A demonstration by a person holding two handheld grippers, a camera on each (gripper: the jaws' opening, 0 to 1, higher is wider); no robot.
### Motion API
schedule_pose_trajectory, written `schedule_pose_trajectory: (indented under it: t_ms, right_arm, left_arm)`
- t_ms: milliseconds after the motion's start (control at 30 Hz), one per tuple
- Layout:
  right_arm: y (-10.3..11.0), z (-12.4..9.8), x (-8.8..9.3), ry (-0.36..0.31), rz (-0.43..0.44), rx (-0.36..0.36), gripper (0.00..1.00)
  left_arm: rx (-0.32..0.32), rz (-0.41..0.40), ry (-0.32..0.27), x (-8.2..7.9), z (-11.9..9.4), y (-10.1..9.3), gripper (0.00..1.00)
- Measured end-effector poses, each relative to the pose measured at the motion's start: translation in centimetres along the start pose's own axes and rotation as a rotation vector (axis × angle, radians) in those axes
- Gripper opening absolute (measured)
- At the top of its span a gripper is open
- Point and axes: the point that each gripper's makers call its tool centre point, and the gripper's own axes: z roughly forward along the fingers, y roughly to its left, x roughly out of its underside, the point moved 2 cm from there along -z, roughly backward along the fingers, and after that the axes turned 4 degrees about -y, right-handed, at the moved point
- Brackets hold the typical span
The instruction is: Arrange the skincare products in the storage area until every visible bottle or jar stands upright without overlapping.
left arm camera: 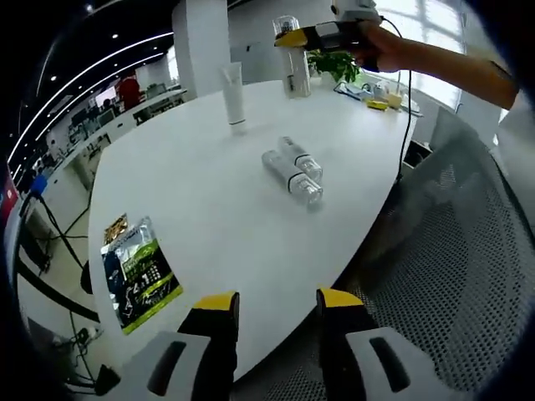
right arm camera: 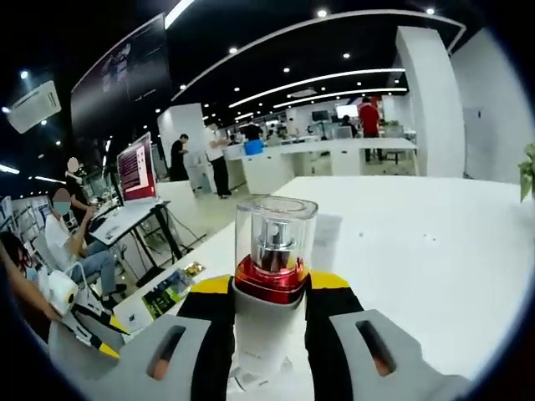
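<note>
A white pump bottle (right arm camera: 274, 242) with a clear cap and a red ring is upright between the jaws of my right gripper (right arm camera: 267, 288), which is shut on it. From the left gripper view the same bottle (left arm camera: 294, 67) is at the table's far side, with the right gripper (left arm camera: 311, 37) closed around its top. A white tube (left arm camera: 234, 96) stands upright nearby. Two clear-capped bottles (left arm camera: 292, 170) lie on their sides, touching, mid-table. My left gripper (left arm camera: 276, 305) hovers open over the near edge with nothing in it.
A green printed packet (left arm camera: 138, 276) lies at the white table's (left arm camera: 192, 192) near left; it is also in the right gripper view (right arm camera: 171, 292). A grey mesh chair (left arm camera: 456, 251) stands against the right edge. A potted plant (left arm camera: 334, 63) and small items sit at the far end.
</note>
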Motion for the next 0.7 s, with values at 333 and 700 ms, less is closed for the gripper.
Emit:
schedule_pose_trajectory:
  t_ms: [333, 700]
  right_arm:
    - [-1.5, 1.3, 1.2, 0.026, 0.012, -0.002, 0.28]
    - [-3.7, 2.2, 1.4, 0.031, 0.067, 0.027, 0.29]
  left_arm:
    - [0.041, 0.079, 0.009, -0.3, 0.1, -1.3, 0.42]
    - [0.016, 0.050, 0.037, 0.3, 0.5, -0.6, 0.54]
